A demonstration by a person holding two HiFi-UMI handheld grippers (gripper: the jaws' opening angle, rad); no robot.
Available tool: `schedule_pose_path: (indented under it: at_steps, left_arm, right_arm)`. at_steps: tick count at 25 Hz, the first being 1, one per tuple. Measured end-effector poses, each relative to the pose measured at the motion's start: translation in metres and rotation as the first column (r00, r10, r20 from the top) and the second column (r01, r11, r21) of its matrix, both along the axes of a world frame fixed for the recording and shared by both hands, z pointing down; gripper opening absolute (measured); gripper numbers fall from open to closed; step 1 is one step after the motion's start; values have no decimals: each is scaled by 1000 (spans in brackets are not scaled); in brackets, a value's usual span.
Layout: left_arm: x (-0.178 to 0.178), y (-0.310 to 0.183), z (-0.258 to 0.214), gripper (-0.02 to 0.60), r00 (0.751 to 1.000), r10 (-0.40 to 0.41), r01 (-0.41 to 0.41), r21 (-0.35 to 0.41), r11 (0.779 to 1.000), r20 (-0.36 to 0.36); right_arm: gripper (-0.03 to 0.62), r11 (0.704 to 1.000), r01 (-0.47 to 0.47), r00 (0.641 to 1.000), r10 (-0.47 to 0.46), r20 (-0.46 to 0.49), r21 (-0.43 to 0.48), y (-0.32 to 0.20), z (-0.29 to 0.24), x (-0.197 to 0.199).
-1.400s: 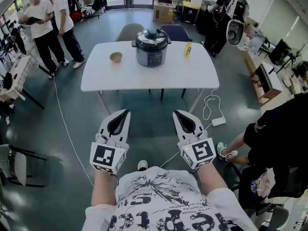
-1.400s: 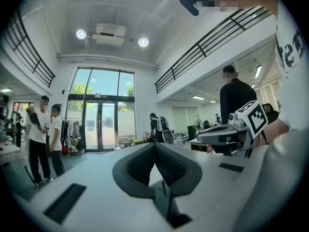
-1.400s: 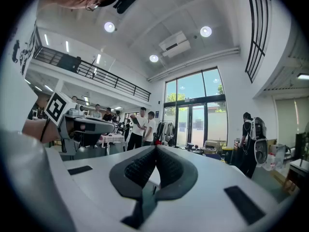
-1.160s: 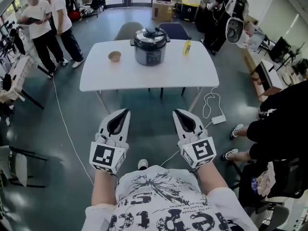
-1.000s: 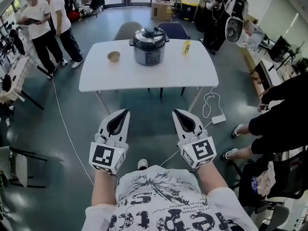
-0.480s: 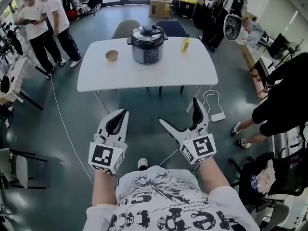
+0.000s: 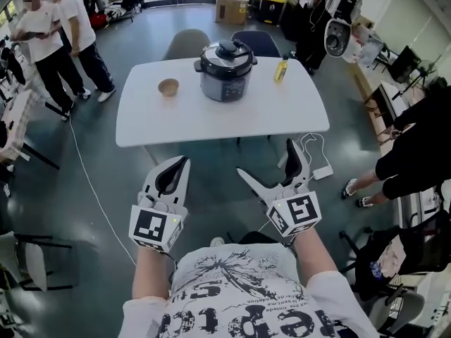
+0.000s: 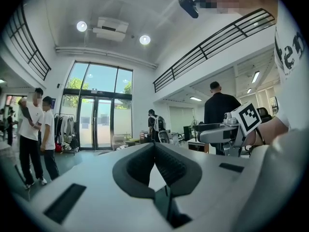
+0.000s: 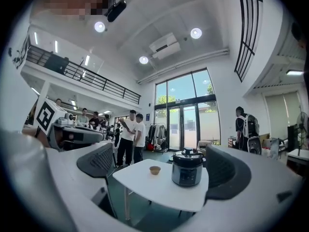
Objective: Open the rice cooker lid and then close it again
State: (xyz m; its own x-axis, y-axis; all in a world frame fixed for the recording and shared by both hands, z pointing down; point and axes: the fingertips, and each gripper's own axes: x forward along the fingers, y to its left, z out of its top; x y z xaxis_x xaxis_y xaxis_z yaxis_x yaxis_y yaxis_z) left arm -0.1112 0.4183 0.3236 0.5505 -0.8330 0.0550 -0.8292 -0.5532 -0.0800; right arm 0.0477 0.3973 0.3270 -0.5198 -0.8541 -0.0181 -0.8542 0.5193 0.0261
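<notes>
Rice cooker [image 7: 225, 71] stands with its lid down at the far middle of the white table [image 7: 211, 122], well apart from both grippers. Any label on its dark front panel is too small to read. The only clear marks are the black-and-white square codes on the gripper cubes. The large black lettering on the person's shirt [image 7: 239, 315] is cut off and cannot be read whole. The cooker has a round metal body and a dark domed lid with a knob. A small tan bowl [image 7: 168, 86] sits to its left and a yellow bottle [image 7: 282, 69] to its right. The right gripper view frames cooker, bowl and table far off. The left gripper view shows glass doors and standing people instead. Left gripper [image 7: 183, 162] has its ribbed dark pads pressed together, holding nothing. Right gripper [image 7: 266, 158], whose jaws have just been opening, is spread wide with nothing touching its pads.
</notes>
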Motion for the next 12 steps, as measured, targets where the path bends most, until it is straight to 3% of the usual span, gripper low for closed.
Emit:
schedule_pose_path:
  at_steps: [6,12]
  left_arm:
    - [-14,-61,12,12,1000,0,0,-17,1000,-7]
    - [-4,-163,39,12,999,-50,51,-25,998,9]
  right_arm:
    - [597,1000,9,1000,-9,-3,-21,-67,10,-12]
    - [597,999,34,999,-33,14,-38,-179,37,2]
